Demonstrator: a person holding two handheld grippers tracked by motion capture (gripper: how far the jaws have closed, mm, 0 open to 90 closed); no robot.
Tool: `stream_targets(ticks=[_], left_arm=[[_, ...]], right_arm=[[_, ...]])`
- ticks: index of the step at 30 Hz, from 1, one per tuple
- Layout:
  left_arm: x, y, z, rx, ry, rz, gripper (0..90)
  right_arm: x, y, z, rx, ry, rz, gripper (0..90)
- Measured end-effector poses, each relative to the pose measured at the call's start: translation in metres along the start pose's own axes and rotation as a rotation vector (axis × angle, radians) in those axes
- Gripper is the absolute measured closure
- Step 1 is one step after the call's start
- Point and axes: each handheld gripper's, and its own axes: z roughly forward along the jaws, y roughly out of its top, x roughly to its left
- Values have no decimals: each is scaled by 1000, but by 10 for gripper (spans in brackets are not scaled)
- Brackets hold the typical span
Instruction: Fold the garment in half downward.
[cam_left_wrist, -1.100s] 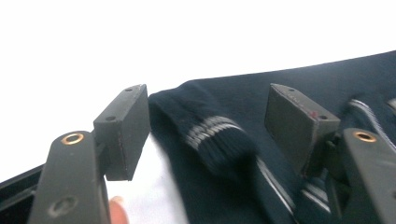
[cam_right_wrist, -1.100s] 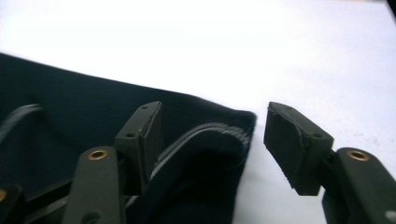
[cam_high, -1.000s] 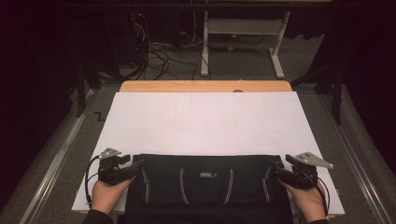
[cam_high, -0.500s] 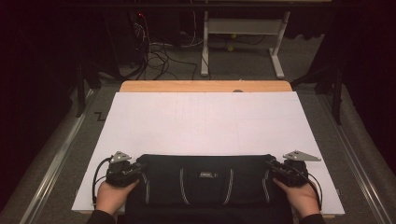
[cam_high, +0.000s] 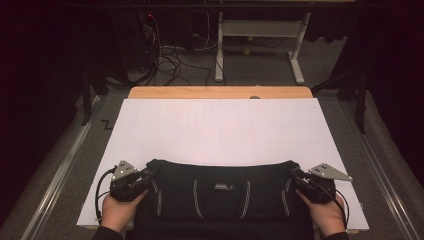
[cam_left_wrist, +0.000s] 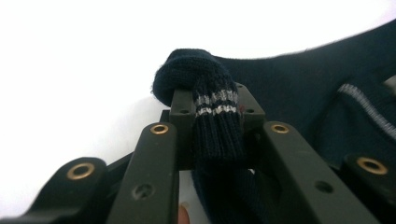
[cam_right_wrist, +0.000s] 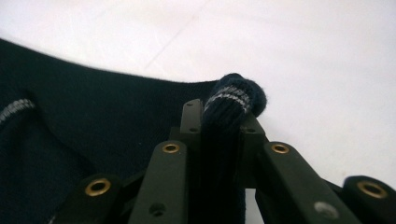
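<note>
You've got the dark knitted sweater (cam_high: 220, 192) by both corners now. Your left gripper (cam_high: 148, 176) has just been closing, and in the left gripper view its jaws are clamped on a bunched fold of striped ribbed knit (cam_left_wrist: 212, 112), the wool bulging out over the jaw tips. Your right gripper (cam_high: 294, 176) has just been closing too, and in the right gripper view it pinches the matching striped fold (cam_right_wrist: 231, 105) at the other end.

The sweater lies flat at the near edge of the white sheet (cam_high: 220, 125) that covers the table, spread wide from left to right, with its near part hanging off towards you. Holding the two far corners like this looks meant to keep the top edge taut and level, so the cloth moves as one piece and doesn't sag in the middle.

Room-wise you're well off: the whole far stretch of the sheet is bare, right up to the wooden strip (cam_high: 220, 92) at the back. Left and right are tighter, as each hand sits near a side edge of the sheet, so moving away from you is the free way.
</note>
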Motion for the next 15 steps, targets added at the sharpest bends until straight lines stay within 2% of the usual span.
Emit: stream_targets(ticks=[4, 10, 15], left_arm=[[3, 12, -2, -37, 6, 18, 719], [11, 28, 6, -54, 33, 37, 721], [23, 43, 19, -64, 48, 12, 722]], right_arm=[[-2, 10, -1, -27, 9, -2, 790], [-6, 26, 7, -62, -31, -26, 790], [-15, 40, 20, -98, -62, -9, 790]])
